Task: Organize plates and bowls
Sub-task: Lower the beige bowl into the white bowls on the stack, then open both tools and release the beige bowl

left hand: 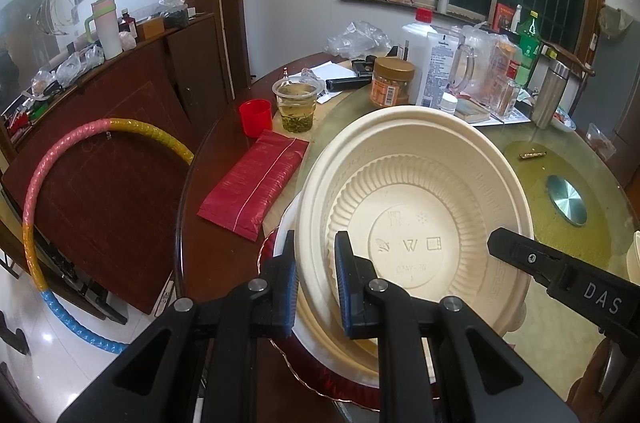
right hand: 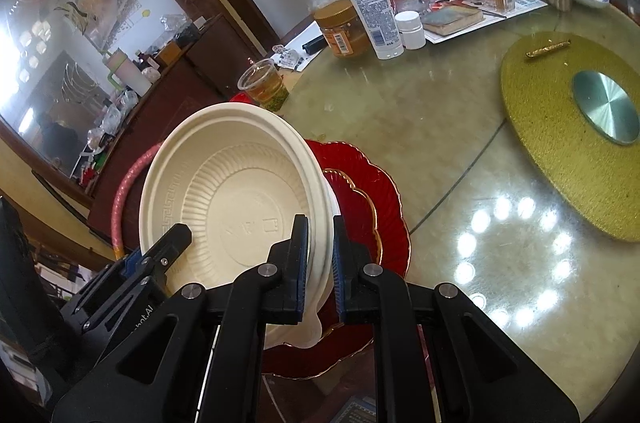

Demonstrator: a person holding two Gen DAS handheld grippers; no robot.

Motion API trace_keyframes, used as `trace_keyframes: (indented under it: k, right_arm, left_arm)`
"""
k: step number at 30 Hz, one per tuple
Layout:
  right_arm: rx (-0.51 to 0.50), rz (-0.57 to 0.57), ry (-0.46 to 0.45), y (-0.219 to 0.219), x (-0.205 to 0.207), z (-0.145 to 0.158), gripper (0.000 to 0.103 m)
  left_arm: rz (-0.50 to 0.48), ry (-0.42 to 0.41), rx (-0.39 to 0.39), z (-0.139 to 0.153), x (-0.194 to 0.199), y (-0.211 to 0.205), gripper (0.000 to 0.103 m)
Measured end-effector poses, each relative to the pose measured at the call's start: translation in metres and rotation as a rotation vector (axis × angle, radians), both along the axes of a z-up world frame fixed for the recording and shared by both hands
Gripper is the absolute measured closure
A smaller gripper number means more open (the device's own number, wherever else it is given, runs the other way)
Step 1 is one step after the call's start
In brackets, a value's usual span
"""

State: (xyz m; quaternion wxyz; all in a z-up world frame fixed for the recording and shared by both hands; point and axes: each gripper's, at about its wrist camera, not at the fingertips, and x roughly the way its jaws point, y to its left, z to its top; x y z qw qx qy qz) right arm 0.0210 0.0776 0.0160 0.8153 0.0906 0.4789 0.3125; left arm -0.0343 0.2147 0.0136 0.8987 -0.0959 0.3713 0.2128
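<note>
While both claws clench its rim, the cream bowl (left hand: 416, 223) tilts above 2 red plates (right hand: 372, 207) at the table's (right hand: 460, 151) near edge, left gripper (left hand: 316, 287) on its left side, right gripper (right hand: 320, 263) opposite

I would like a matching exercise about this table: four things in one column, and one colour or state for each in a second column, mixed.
Things:
1. cream bowl
2. scalloped plates
3. clear cup
4. small cup

States:
A. red, stacked flat on the table
B. holds tea with green leaves
C. red, beside the tea
D. tilted, rim gripped on both sides

Pairs: 1-D, 2-A, 3-B, 4-C

The left gripper and the right gripper both clamp the bowl's rim.
</note>
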Motion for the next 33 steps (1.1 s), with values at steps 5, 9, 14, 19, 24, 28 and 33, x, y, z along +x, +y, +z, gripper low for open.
trace_keyframes:
  k: [5, 9, 14, 19, 24, 28, 33]
  right_arm:
    - [0.001, -0.003, -0.004, 0.001, -0.003, 0.001, 0.092]
    - [0.013, 0.000, 0.000, -0.001, -0.002, 0.002, 0.092]
    - [0.041, 0.013, 0.028, -0.002, 0.001, 0.002, 0.092]
    - [0.088, 0.020, 0.088, -0.005, 0.006, -0.003, 0.092]
    - [0.124, 0.009, 0.129, -0.010, 0.009, -0.006, 0.091]
    - [0.130, 0.006, 0.119, -0.011, 0.009, -0.002, 0.090]
    - [0.140, -0.025, 0.106, -0.018, 0.010, 0.002, 0.055]
  left_arm:
    - [-0.002, 0.002, 0.010, 0.001, 0.000, -0.001, 0.087]
    - [-0.014, 0.014, 0.018, 0.002, 0.001, -0.003, 0.081]
    - [-0.028, 0.012, 0.025, 0.004, 0.001, -0.007, 0.069]
    - [-0.035, 0.024, 0.031, 0.004, 0.003, -0.007, 0.064]
    - [-0.024, 0.002, 0.037, 0.009, 0.001, -0.005, 0.045]
    - [-0.011, -0.023, 0.036, 0.015, -0.001, -0.003, 0.045]
    - [-0.010, -0.049, 0.043, 0.020, -0.002, -0.005, 0.041]
